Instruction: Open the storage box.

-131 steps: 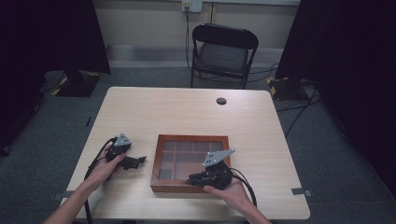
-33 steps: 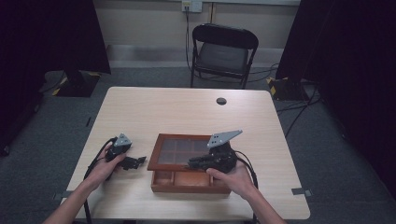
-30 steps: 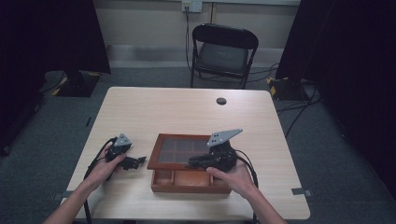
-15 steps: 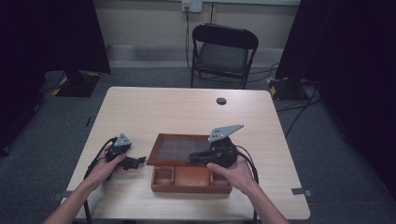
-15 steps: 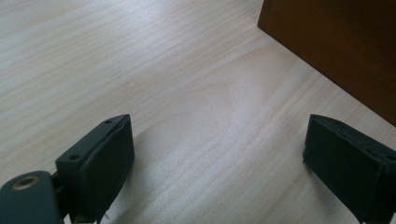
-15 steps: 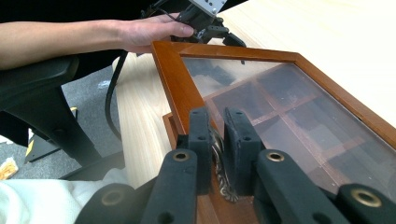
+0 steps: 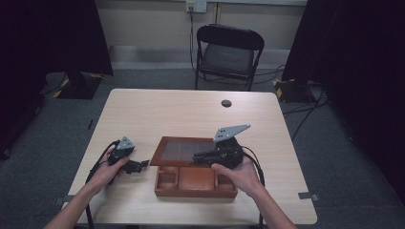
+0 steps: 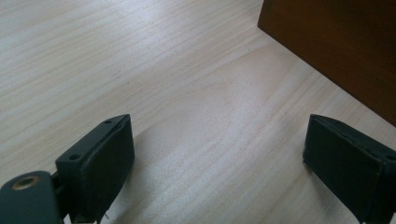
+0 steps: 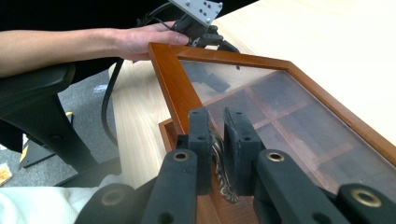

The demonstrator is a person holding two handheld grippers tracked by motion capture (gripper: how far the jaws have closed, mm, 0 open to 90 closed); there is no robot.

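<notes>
The wooden box [image 7: 196, 180] sits near the table's [image 7: 191, 109] front edge, with wide bare tabletop behind it. The right gripper [image 9: 215, 140] is clamped on the ornate metal latch [image 9: 219, 161] of the glass-paned lid [image 7: 184, 151]. The lid is now raised higher than 1 second ago, baring 3 compartments. The left gripper [image 8: 219, 158] rests just left of the box, jaws apart.

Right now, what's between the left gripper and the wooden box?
Nothing: in the left gripper view, bare table runs from the open left gripper to the wooden box wall. The high view shows the same bare gap.
</notes>
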